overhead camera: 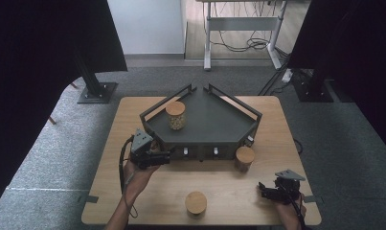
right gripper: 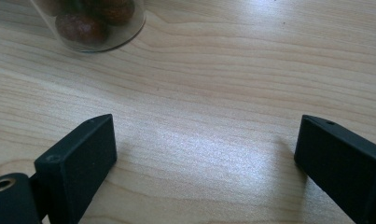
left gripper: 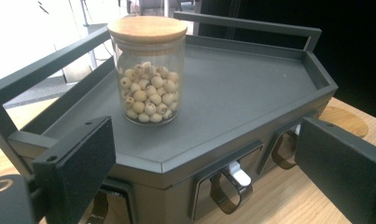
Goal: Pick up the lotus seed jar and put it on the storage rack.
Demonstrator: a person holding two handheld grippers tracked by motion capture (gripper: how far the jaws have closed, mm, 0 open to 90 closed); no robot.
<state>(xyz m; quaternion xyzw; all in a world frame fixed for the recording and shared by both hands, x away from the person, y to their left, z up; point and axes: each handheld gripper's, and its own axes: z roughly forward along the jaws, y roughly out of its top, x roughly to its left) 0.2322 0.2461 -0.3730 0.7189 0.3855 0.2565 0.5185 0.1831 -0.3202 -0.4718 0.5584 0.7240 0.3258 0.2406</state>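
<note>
Above right gripper (right gripper: 206, 154), jar (right gripper: 90, 23) cut off.

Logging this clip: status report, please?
Left gripper jaws open, empty, at the rack front. Right gripper open over bare table. Bead jar upright on rack; nothing blocking.

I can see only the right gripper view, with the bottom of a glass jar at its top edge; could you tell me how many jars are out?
Observer: Three. A jar of pale beads stands on the dark tray.
Operator: And the others?
Observer: The second jar stands on the table by the tray's front right corner, and the third jar stands near the table's front edge.
Operator: Where is the left tool?
Observer: The left tool is at the tray's front left corner, open and holding nothing.
</note>
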